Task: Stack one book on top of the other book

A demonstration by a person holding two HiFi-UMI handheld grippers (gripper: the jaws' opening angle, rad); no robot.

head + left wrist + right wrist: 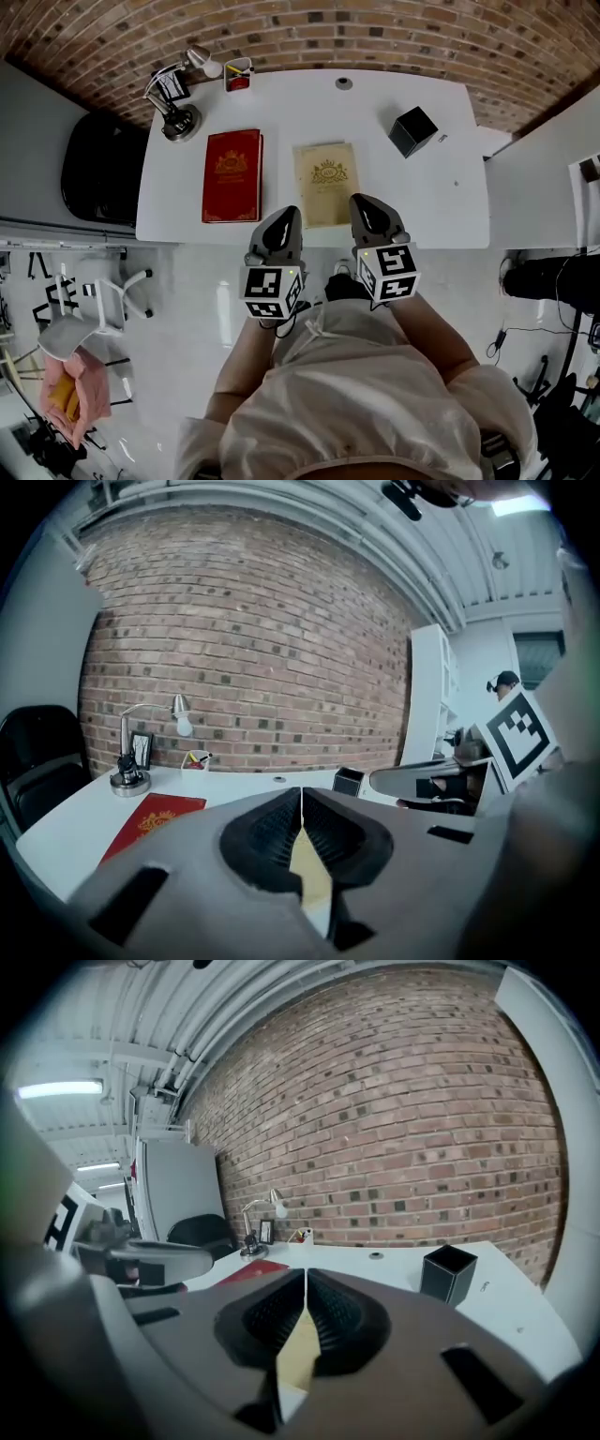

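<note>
A red book [232, 175] with gold print lies flat on the white table [441, 206]. Just right of it lies a cream book [325, 183], also flat. Both grippers hover at the table's near edge, either side of the cream book's near end. My left gripper [286, 214] is shut and holds nothing, as is my right gripper [362, 200]. In the left gripper view the jaws [301, 794] meet, with the cream book [312, 878] below them and the red book [150, 822] to the left. The right gripper view shows shut jaws [306, 1274] over the cream book [298, 1349].
A desk lamp [173, 103] and a pen cup [238, 73] stand at the table's far left. A black box [412, 130] stands at the far right. A black chair [101, 169] sits left of the table, with a brick wall behind.
</note>
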